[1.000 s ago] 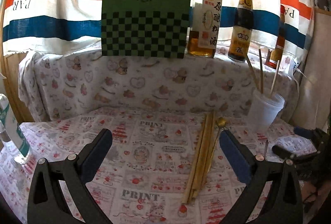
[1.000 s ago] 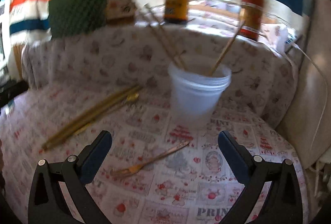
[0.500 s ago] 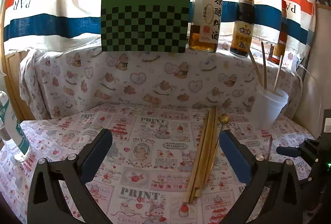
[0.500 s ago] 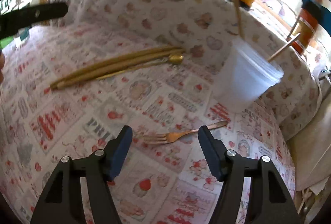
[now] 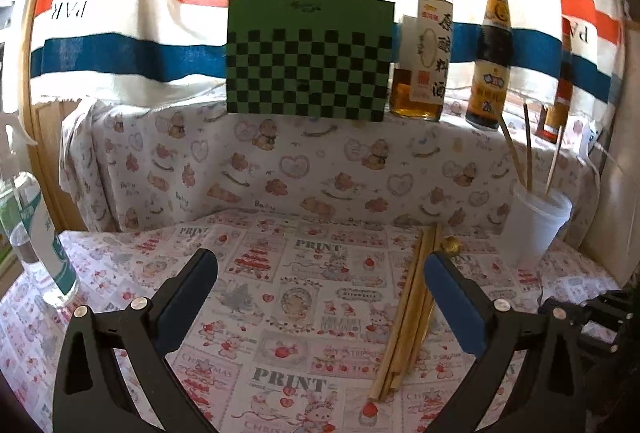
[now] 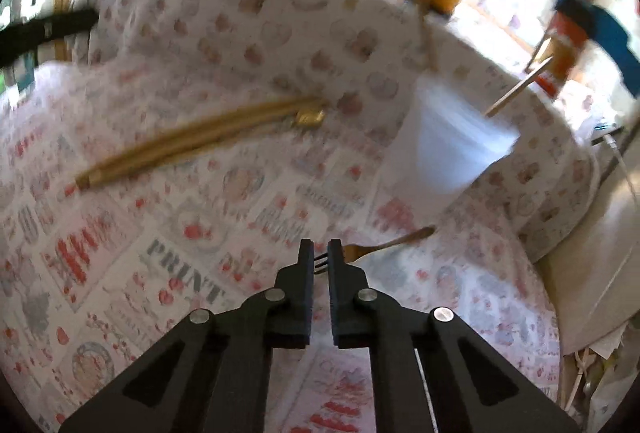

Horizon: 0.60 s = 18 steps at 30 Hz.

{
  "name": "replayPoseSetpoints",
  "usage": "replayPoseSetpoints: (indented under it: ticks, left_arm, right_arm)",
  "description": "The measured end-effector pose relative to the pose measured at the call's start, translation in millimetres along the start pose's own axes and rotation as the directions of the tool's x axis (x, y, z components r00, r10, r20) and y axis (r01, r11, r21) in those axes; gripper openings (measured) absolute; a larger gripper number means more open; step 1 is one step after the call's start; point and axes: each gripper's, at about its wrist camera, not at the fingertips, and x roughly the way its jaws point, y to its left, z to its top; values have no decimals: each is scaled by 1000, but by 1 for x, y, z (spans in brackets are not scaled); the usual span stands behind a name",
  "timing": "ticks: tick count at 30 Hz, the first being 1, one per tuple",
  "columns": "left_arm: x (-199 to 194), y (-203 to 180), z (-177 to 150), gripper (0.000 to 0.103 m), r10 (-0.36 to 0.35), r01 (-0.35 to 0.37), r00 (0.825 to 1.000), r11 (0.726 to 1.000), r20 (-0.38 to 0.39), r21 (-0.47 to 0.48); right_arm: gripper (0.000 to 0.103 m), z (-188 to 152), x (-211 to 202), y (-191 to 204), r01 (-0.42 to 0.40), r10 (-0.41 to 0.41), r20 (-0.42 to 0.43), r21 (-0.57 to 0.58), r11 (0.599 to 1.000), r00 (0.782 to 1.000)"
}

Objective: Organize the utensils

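Looking through the left wrist cam, the left gripper hangs wide open and empty over the chopsticks; three sticks already stand in the cup. Right wrist cam: right gripper pinched nearly shut on the fork, which lies on the tablecloth just beside that cup, so most is left.

White tablecloth printed with red strawberries, cakes and grey "PRINT" lettering. Pale cloth behind it, patterned with brown teddy bears and outlined hearts. Hanging fabric striped in white, red, blue and black. Green board with a black-and-green checker pattern. Clear bottle of amber liquid with a white label; dark bottle with a yellow label. Translucent white cup. Light wooden chopsticks in a tan bundle. Golden fork. Black left tongs with blue pads; all-black right tongs.
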Motion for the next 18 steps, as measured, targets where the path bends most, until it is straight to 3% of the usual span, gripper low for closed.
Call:
replayPoseSetpoints:
  ticks: [3, 5, 8, 11, 14, 18]
  left_arm:
    - [0, 2, 0, 103, -8, 8, 1000, 1000, -1, -7]
    - [0, 0, 0, 103, -7, 7, 1000, 1000, -2, 1]
    - [3, -6, -2, 103, 25, -25, 999, 999, -22, 31]
    - [6, -9, -4, 103, 13, -11, 999, 999, -45, 49]
    - [10, -12, -6, 102, 9, -4, 997, 998, -74, 68]
    - [25, -16, -11, 92, 2, 14, 983, 996, -183, 87]
  right_arm:
    - [3, 6, -20, -18, -10, 2, 91, 86, 996, 996]
    - [3, 10, -36, -39, -18, -14, 160, 201, 980, 987]
    - [2, 12, -54, -68, -123, 47, 243, 310, 943, 969]
    - [2, 12, -69, -85, -228, 116, 317, 343, 911, 941]
    - [2, 11, -81, -92, -283, 147, 377, 337, 898, 915]
    - [2, 11, -84, -90, -293, 156, 378, 339, 894, 912]
